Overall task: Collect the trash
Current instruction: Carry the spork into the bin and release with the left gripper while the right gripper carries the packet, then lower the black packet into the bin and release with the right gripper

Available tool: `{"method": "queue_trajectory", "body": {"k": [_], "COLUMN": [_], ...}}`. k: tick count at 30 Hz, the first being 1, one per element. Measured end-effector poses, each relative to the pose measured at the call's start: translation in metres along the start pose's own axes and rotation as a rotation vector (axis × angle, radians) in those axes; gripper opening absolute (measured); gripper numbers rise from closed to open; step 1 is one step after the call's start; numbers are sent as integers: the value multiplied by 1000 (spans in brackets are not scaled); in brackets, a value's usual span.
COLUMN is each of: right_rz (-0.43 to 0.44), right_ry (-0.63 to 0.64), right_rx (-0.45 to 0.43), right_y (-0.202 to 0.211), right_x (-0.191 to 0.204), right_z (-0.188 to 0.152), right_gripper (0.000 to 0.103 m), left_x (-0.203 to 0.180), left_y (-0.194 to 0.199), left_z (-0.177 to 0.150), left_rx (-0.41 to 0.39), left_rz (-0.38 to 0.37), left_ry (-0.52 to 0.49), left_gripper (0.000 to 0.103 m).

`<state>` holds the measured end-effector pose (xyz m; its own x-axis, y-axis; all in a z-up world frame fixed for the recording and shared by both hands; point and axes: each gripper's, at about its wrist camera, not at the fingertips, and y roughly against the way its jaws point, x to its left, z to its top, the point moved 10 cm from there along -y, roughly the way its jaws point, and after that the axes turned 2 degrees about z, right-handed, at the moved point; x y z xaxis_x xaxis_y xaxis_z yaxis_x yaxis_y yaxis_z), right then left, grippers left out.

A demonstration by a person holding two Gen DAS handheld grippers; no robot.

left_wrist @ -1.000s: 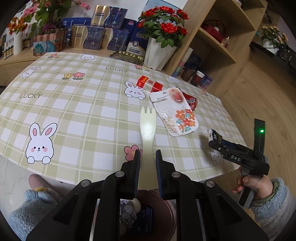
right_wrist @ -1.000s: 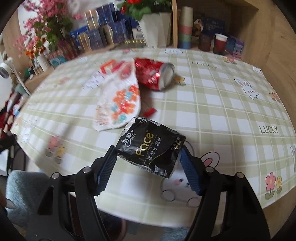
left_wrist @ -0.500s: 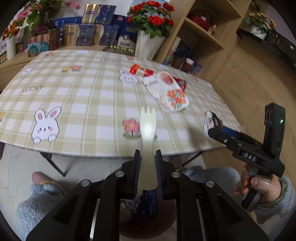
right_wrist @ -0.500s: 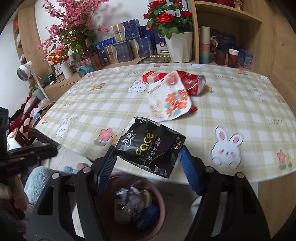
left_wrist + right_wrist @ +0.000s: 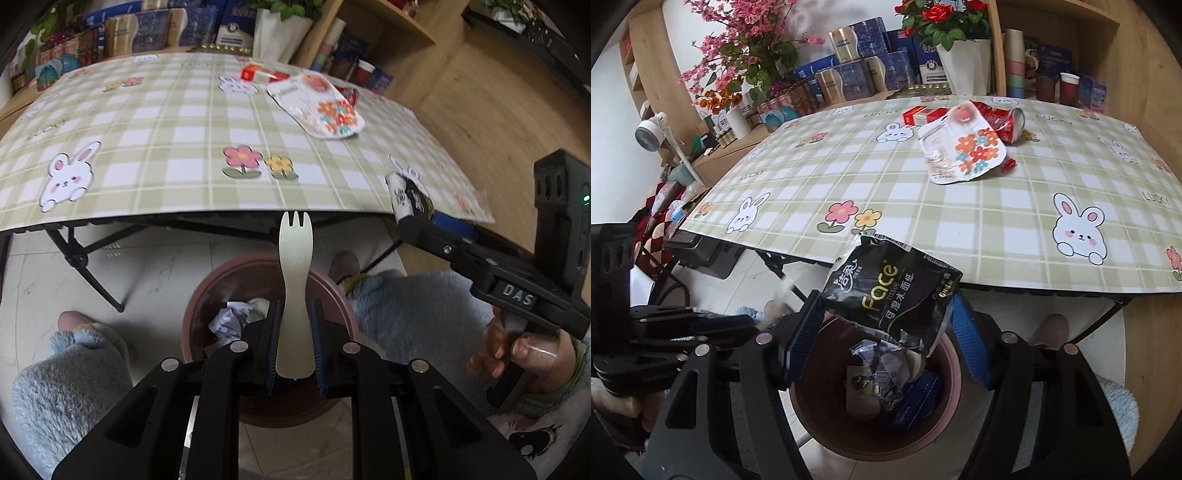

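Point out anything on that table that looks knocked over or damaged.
The red can lies tipped on its side, apparently crushed, near the table's far edge. The flowered white wrapper lies against it, overlapping the red carton.

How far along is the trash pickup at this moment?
Partly done. The brown bin already holds crumpled trash. In hand: the left gripper grips a pale spork, the right gripper a black tissue wrapper, both above the bin, not yet dropped. Left on the table: a white floral packet, a crushed red can and a red box.
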<state>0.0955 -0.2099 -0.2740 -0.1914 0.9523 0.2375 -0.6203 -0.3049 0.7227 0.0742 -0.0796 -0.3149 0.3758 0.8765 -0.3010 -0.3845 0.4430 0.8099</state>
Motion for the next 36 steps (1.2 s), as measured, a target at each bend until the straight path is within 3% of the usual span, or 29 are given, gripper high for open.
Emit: {"method": "queue_trajectory", "body": {"k": [9,20,28,33,36], "right_rz": [2,16,17,23,27], "right_ry": [-25,-32,-36,-14,5], "right_rx": [16,38,57,80,96], "right_y": [-4,-11,-15,-20,-23], "right_x": [-4,-2,-3,4,9], "right_z": [-12,-18,-22,-28,-33], "right_gripper": [69,70,70,70,71], "left_x": [3,5,9,21,33], "left_y": [-28,-28,-16,-4,5], "left_z": [-18,-16,-8,-1,3], "left_rx": [100,97,42,-12,-49], "left_rz": [-4,-6,57,97,129], "left_ry": [36,49,45,84,128], "left_gripper": [17,19,65,83,87]}}
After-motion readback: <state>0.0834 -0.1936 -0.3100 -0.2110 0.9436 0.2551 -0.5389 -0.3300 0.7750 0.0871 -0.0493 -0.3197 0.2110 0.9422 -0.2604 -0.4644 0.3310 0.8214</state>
